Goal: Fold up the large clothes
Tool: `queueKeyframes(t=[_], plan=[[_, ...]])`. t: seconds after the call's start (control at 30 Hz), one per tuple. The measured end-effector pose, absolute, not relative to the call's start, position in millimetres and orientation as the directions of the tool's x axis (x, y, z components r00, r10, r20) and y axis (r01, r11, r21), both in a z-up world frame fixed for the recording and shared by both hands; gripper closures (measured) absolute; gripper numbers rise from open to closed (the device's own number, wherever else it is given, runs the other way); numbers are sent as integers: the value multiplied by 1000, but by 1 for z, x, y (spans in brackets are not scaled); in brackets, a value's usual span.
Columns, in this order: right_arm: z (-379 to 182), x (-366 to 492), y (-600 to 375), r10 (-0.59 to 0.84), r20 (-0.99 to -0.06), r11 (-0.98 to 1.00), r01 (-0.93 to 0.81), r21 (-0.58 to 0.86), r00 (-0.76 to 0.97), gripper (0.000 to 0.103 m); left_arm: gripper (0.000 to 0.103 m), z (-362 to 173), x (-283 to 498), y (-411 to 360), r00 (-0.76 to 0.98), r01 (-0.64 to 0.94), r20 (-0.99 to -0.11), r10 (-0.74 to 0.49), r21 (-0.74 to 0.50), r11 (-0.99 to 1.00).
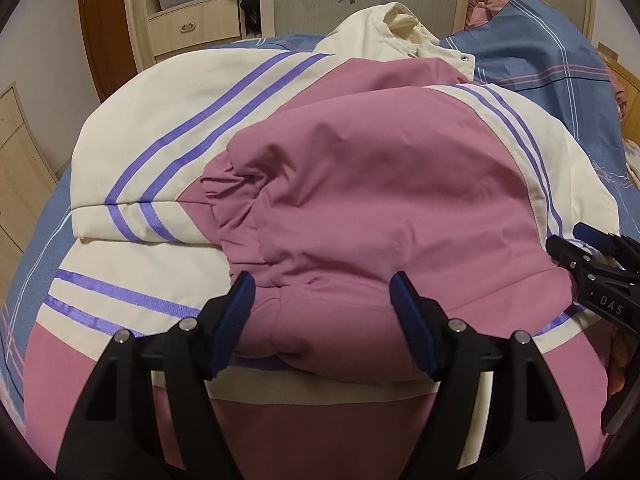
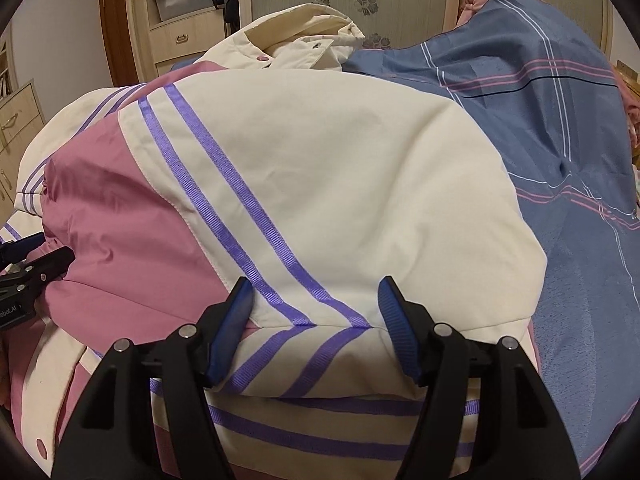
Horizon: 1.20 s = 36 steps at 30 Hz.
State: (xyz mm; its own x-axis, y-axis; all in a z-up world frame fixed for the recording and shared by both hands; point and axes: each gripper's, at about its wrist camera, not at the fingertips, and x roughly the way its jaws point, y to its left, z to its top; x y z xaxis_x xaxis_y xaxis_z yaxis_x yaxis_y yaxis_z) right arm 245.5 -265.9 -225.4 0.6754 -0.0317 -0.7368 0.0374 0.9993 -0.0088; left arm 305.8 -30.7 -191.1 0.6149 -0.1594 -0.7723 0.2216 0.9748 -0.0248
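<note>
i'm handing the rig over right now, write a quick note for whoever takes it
Left tool: open, over the pink sleeve folded across the jacket's middle, gripping nothing.
Right tool: open, at the near edge of the cream sleeve panel with purple stripes, gripping nothing.
Jacket: lies on the blue plaid bedsheet, collar at the far end, hem nearest you.
Done: both sleeves appear folded in over the body.
Left: probably fold the jacket lengthwise, hem toward collar, then flatten it.
</note>
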Motion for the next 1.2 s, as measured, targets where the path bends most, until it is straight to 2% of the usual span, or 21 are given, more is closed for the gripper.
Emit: queueKeyframes(t=[0.13,0.2,0.23,0.27,0.3,0.33,0.4,0.5,0.53,0.57,0.63,0.73,0.9,1.07,1.2], plan=[[-224,241,-268,-24,-727,999,40,4,686,36,30,-190,302,-27,623,221,-762,-178,-47,974],[-210,234,-266,-37,-715,999,52,-1,698,35,31,-179,296,-19,631,198,-748,-205,-100,975],[-201,229,-265,-12,-698,999,40,24,716,30,29,-169,291,-13,639,189,-728,-248,-164,968],[-191,224,-266,41,-668,997,10,73,743,28,22,-157,284,-7,657,193,-693,-297,-227,955],[-181,222,-267,94,-639,992,-18,124,763,21,17,-150,281,-5,670,204,-667,-326,-257,945],[-175,225,-268,119,-629,988,-25,156,768,20,17,-143,279,-7,676,221,-652,-343,-265,939],[-177,243,-267,110,-665,986,1,164,739,20,17,-142,284,-18,667,242,-671,-325,-218,946],[-217,276,-255,19,-798,999,16,36,602,22,19,-172,305,-27,604,204,-758,-245,-150,967],[-223,279,-252,6,-805,1000,4,10,593,22,19,-184,310,-27,588,194,-773,-238,-151,969],[-220,278,-250,-1,-802,1000,-6,-6,598,22,19,-188,307,-27,609,198,-758,-234,-141,970],[-195,275,-246,92,-793,994,-108,33,603,23,19,-186,301,-28,629,212,-742,-230,-121,970],[-138,282,-254,220,-686,975,-177,135,693,22,18,-189,299,-22,637,216,-724,-265,-162,963],[-72,387,-257,342,-618,934,-184,306,708,23,18,-194,295,-16,649,220,-702,-293,-196,956],[-86,539,-259,379,-618,869,-35,494,689,22,18,-195,292,-10,660,223,-684,-311,-217,950],[-110,621,-245,279,-695,899,73,431,663,23,18,-199,292,-7,662,225,-676,-324,-234,946]])
